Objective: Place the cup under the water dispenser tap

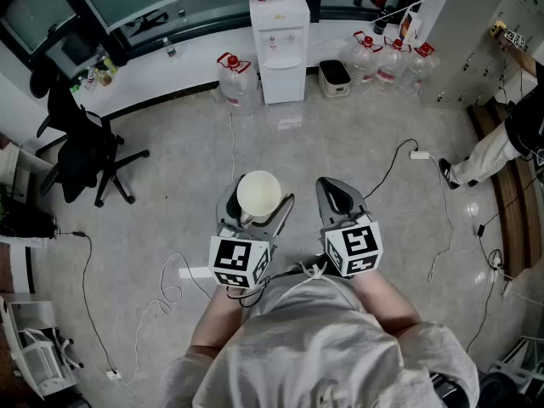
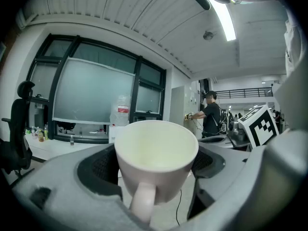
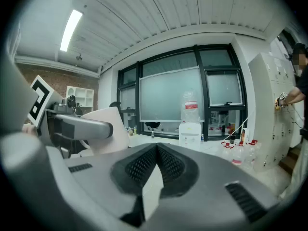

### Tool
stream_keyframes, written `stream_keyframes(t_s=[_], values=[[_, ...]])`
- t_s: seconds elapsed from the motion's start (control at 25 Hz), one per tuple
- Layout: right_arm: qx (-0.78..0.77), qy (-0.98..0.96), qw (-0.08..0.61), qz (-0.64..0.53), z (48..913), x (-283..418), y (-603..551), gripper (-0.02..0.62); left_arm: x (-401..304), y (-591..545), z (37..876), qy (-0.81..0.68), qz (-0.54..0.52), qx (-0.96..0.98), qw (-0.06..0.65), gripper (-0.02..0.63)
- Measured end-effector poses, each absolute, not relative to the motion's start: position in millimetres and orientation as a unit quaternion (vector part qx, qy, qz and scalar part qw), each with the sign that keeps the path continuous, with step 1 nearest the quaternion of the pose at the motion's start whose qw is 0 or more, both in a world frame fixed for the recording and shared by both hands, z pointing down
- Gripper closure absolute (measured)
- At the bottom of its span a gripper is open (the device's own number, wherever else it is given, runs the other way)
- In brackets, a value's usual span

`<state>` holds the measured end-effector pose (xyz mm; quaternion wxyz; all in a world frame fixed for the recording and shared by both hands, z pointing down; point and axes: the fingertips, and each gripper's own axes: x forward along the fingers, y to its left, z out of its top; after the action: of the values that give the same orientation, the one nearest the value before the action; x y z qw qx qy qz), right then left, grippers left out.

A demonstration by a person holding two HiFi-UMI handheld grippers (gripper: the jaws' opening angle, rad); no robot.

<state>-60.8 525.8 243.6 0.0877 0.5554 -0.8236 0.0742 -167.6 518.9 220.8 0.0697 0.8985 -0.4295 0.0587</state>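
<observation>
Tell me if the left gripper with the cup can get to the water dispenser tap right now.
Probably not from here: the left gripper, shut on the cup, is far short of the water dispenser. But the floor between looks free, bar a thin cable.

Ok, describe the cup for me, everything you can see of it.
The cup is a pale cream mug, smooth and glossy like ceramic, with a round rim and one loop handle turned toward the camera. It is upright and looks empty, clamped on both sides by the left gripper, above the floor, well short of the water dispenser.
</observation>
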Motion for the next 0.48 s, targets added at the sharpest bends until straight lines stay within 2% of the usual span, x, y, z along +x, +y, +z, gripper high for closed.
stream_keyframes(t_s=[0.48], values=[[0.565,-0.816,0.075,0.100,249.8,-65.4,516.5,0.568,-175.1,513.9,227.5,-0.427,0.057,0.899,0.082,0.161]])
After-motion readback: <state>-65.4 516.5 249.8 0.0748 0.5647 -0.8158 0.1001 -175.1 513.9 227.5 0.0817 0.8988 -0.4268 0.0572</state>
